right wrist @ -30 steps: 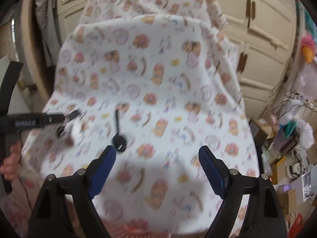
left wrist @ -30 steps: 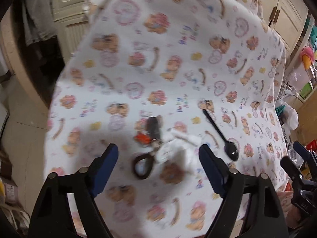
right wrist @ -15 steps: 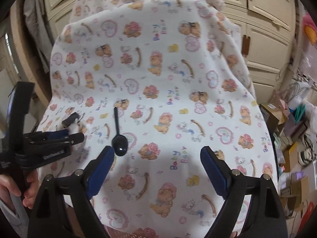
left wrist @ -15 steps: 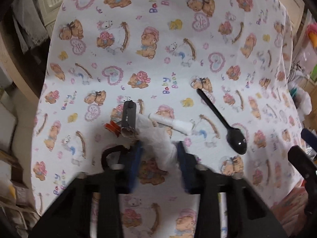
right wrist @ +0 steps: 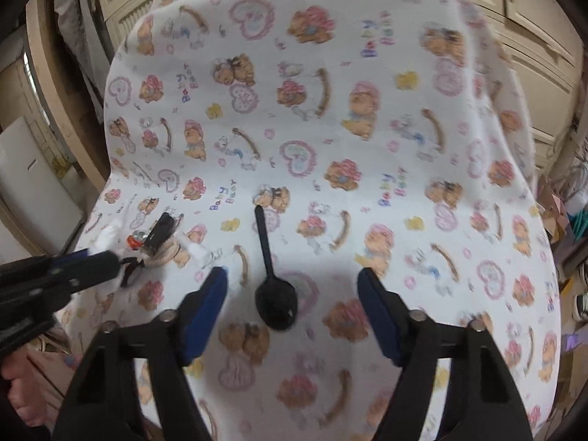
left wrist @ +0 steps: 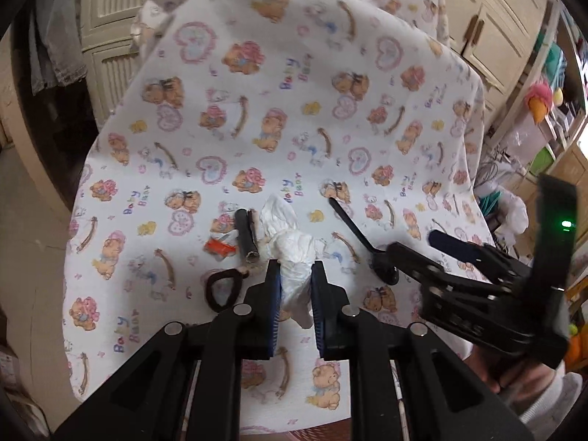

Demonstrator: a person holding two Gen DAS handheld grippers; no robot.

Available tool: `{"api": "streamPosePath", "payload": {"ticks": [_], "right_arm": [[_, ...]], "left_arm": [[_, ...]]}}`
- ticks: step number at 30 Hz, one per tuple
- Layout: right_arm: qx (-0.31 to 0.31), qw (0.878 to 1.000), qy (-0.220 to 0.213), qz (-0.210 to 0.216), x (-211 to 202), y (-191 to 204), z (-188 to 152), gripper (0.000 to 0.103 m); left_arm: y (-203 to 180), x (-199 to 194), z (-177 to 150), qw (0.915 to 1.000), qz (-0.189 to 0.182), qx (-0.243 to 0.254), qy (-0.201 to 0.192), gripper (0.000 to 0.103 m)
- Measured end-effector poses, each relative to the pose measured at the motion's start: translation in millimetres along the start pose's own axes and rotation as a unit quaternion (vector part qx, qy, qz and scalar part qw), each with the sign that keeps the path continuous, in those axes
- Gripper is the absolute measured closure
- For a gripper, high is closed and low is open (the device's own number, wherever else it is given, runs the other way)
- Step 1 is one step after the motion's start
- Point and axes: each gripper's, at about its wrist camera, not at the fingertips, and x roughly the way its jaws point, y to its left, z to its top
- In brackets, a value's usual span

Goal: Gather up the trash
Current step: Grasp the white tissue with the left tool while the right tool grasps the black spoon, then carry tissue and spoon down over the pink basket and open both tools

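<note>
Left wrist view: the left gripper (left wrist: 296,290) has its jaws drawn narrow and still closing on a crumpled white tissue (left wrist: 294,253), which is pinched between the blue pads (left wrist: 276,294) and bulges out above and below them. This view alone shows what lies just left of the tissue on the bear-print cloth (left wrist: 257,117) — a dark tube (left wrist: 247,237), an orange scrap (left wrist: 219,247) beside it, and a dark hair loop (left wrist: 222,288) nearer the camera. To the right a black spoon (left wrist: 352,226) lies on the cloth with its handle pointing away; its bowl is partly hidden behind the right gripper (left wrist: 419,242), which comes in from the right edge. Whether the tissue is clear of the cloth cannot be told.

Right wrist view: only here does the spoon (right wrist: 273,286) show whole, with its bowl near the camera. The right gripper (right wrist: 292,281) stands fairly wide, its jaws closing, with the bowl between the fingertips (right wrist: 217,283) but nearer the left one — neither pad touches it. At the left edge the left gripper (right wrist: 99,259) reaches in, white tissue (right wrist: 106,237) showing past its tip, the small pile of trash just beyond. A hand (right wrist: 22,393) shows at the lower left.
</note>
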Motion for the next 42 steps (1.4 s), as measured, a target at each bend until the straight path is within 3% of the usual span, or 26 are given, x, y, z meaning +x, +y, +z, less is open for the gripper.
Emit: {"api": "streamPosePath", "payload": {"ticks": [5,11,16,20,29,42], "right_arm": [[-0.002,0.999,0.033,-0.011,28.9,4.5,0.3,0.055],[-0.044,0.998,0.023,-0.038,33.0,20.4,-2.7,0.064],[-0.053,0.998,0.042,-0.015,30.1,27.6,-2.0,0.098],[-0.026,0.998,0.053,0.026,23.7,21.7,-4.9,0.098],[-0.037,0.998,0.043,0.013,2.2,15.4,-12.4,0.098],[-0.015,0.999,0.019,0.038,-24.4,1.7,-16.7,0.098]], "left_arm": [[11.0,1.7,4.0,0.9998,0.011,-0.019,0.003,0.089],[17.5,3.3,2.5,0.9992,0.025,-0.03,0.006,0.089],[8.0,-0.9,2.4,0.9991,0.043,-0.002,-0.003,0.088],[2.4,-2.1,1.3,0.9985,0.054,0.01,-0.005,0.088],[1.6,-3.0,2.7,0.9986,0.051,0.009,-0.007,0.088],[1.2,2.6,-1.3,0.9985,0.054,0.004,0.0,0.088]]}}
